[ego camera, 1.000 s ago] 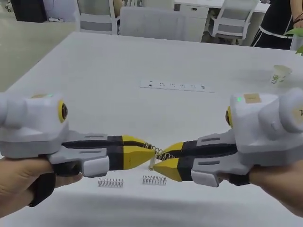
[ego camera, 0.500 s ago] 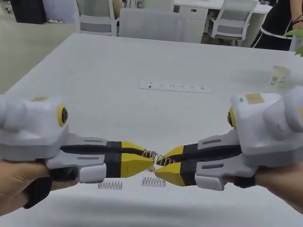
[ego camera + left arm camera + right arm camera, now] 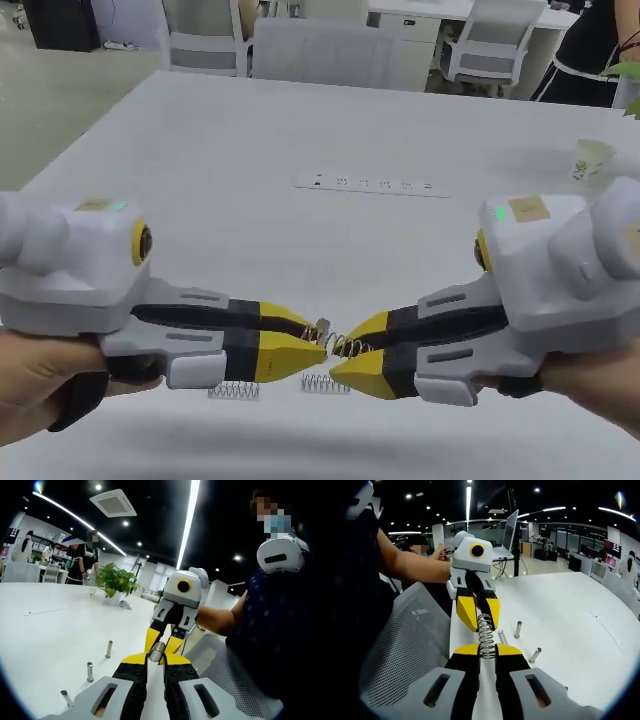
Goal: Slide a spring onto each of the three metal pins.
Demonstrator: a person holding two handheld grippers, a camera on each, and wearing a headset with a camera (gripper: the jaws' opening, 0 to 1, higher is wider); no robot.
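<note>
A short coil spring (image 3: pixel 347 345) hangs above the white table between my two grippers, which point at each other. My right gripper (image 3: pixel 338 362) is shut on one end of it (image 3: pixel 485 635). My left gripper (image 3: pixel 318 350) is closed around the other end (image 3: pixel 157 650). Three upright metal pins (image 3: pixel 108 649) stand on the table just beyond the jaws, two of them plain in the right gripper view (image 3: pixel 518 629). One pin top (image 3: pixel 322 326) peeks above the jaw tips. Two loose springs (image 3: pixel 233 390) (image 3: pixel 322 383) lie under the grippers.
A white power strip (image 3: pixel 370 183) lies mid-table and a paper cup (image 3: pixel 592 157) sits at the far right. Grey chairs (image 3: pixel 310 50) line the far edge, with a person (image 3: pixel 585 45) standing beyond. A potted plant (image 3: pixel 117 582) stands on the table.
The left gripper has slid along the spring toward the right gripper, so the two tips are now nearly touching and less spring shows between them. Both have dropped slightly.
</note>
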